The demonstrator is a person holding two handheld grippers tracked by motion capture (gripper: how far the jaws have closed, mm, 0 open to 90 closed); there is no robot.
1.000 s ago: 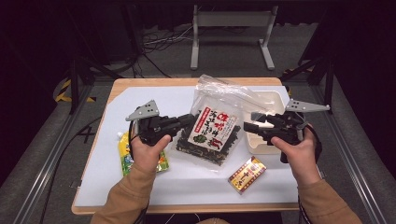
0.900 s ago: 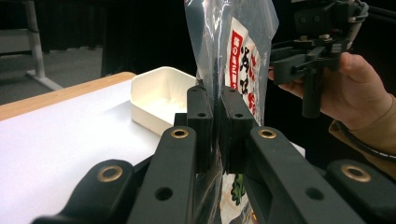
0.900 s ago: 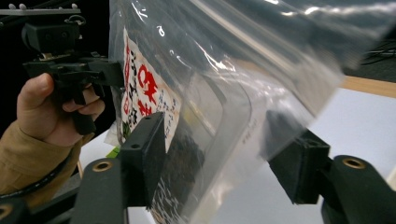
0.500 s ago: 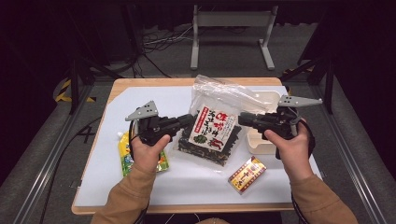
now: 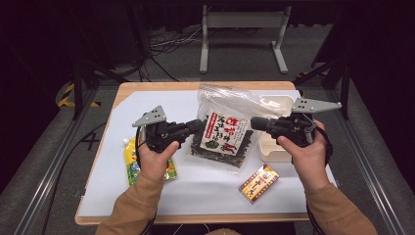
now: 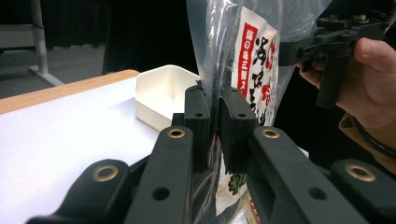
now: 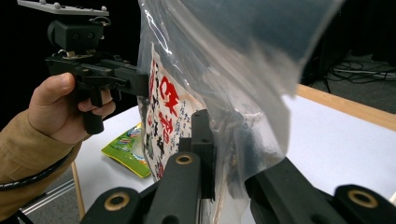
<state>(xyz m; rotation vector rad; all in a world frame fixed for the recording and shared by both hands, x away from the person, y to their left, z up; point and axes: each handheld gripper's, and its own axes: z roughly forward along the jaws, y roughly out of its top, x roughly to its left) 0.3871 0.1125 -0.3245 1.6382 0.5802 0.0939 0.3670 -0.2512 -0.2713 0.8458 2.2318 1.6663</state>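
A clear plastic bag point(image 5: 230, 125) with a packet of dark dried seaweed point(image 5: 222, 137) inside is held up between the two claws over the middle of the white surface point(image 5: 205, 183), its lower edge hanging close to the sheet; whether it touches cannot be told. The left claw point(image 5: 198, 127) comes in from the bag's left side and pinches the plastic edge; in the left gripper view point(image 6: 212, 126) its two black jaws stand almost together with the clear film squeezed between them, having just eased a little wider. The right claw point(image 5: 254, 122) meets the bag from the opposite side; its jaws have just been closing, and in the right gripper view point(image 7: 219, 154) they are pressed onto the film, which bulges up and folds over above them. The packet's label, white with red and black writing, faces the person. Behind the bag, toward the right of the surface, a white shallow box point(image 5: 274, 147) sits just beside the right hand point(image 5: 306, 156). A green and yellow pouch point(image 5: 131, 164) lies flat under the left hand point(image 5: 154, 159), near the left edge. A small red and yellow box point(image 5: 258, 182) lies at the front right, well apart from the bag.
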